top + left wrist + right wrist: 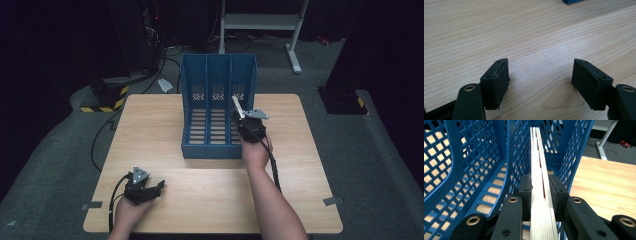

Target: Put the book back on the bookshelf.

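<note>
1 blue file rack point(218, 107) (3 compartments), 1 book point(539, 195), 2 tools.

My right gripper point(239, 116) has tight room: it sits in the rack's point(218, 75) right slot, hemmed between the divider point(517, 157) and the outer wall point(574, 152), and its book point(539, 182) takes the middle of the gap. The middle and left slots stand open. Around my left gripper point(540, 75), bare table point(499, 30) on every side.
</note>
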Demonstrator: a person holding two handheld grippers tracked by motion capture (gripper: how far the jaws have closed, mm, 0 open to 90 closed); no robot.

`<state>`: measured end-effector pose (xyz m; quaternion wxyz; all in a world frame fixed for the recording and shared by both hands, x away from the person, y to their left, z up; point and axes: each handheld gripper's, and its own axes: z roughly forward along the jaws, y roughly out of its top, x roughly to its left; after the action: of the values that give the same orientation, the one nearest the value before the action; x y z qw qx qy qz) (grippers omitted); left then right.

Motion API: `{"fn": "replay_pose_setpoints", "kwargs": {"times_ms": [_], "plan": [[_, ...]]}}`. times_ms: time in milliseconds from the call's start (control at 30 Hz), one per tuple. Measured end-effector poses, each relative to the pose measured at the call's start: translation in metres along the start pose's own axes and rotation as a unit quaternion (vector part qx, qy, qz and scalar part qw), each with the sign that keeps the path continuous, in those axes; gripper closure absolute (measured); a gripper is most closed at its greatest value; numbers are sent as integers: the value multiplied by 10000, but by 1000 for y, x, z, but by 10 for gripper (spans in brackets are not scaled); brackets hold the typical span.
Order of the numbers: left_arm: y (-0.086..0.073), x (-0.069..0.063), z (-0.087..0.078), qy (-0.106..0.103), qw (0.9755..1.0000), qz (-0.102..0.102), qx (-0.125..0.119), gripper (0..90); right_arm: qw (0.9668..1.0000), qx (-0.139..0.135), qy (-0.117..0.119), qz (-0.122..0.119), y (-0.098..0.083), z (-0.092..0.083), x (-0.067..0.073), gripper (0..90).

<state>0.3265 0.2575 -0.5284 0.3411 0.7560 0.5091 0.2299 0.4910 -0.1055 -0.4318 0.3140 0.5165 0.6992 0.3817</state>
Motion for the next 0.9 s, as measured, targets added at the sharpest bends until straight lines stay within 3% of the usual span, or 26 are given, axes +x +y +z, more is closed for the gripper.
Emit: {"fn": "replay_pose_setpoints", "kwargs": {"times_ms": [300,467,600,800,900], "plan": [[0,0,0,-4,10000,0,2,298,9999,140,-22,-84,-1,-4,2,732],[0,0,0,10,10000,9,-11,298,9997,186,34,-135,4,-6,1,664],[1,0,1,8,10000,-10,-22,297,9987,449,185,-132,13,-1,-1,642],[1,0,1,2,10000,-14,-20,296,9978,619,162,-142,22,8,-2,649],[1,0,1,-6,10000,-27,-26,296,9963,829,196,-94,27,12,-4,678]]}}
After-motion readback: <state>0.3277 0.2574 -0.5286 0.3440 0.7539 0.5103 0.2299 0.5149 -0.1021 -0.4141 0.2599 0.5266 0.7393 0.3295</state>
